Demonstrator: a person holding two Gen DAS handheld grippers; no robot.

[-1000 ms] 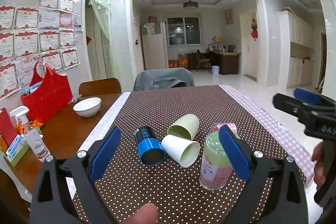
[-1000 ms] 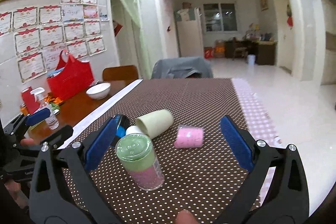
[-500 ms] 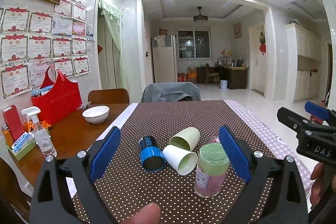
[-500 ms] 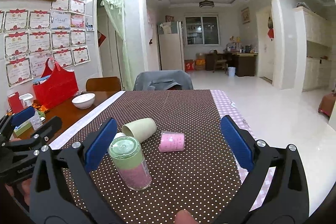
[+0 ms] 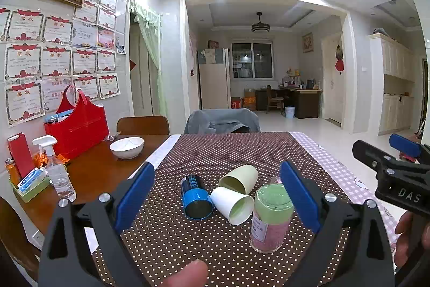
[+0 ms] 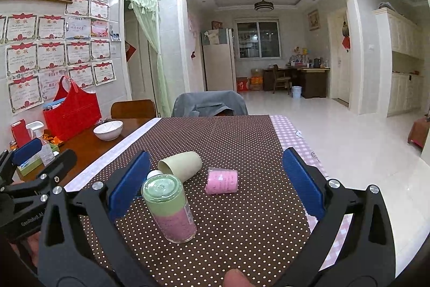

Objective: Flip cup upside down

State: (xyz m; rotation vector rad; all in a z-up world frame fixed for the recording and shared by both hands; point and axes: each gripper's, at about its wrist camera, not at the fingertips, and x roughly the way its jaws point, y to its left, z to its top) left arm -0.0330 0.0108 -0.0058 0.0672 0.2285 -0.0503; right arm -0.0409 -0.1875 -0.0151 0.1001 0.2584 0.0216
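Several cups lie on their sides on the brown dotted tablecloth: a blue cup, a white cup, a pale green cup and a pink cup. A jar with a green lid and pink contents stands upright nearest me. My left gripper is open and empty, held back from the cups. My right gripper is open and empty, behind the jar and pink cup.
A white bowl, red bag and spray bottle sit on the bare wooden table at left. A chair with a grey cover stands at the table's far end. The table's right edge drops to tiled floor.
Both views have tilted up and drawn back a little, so the cups and jar sit lower and smaller in frame. Both grippers stay open. Nothing on the table moved.
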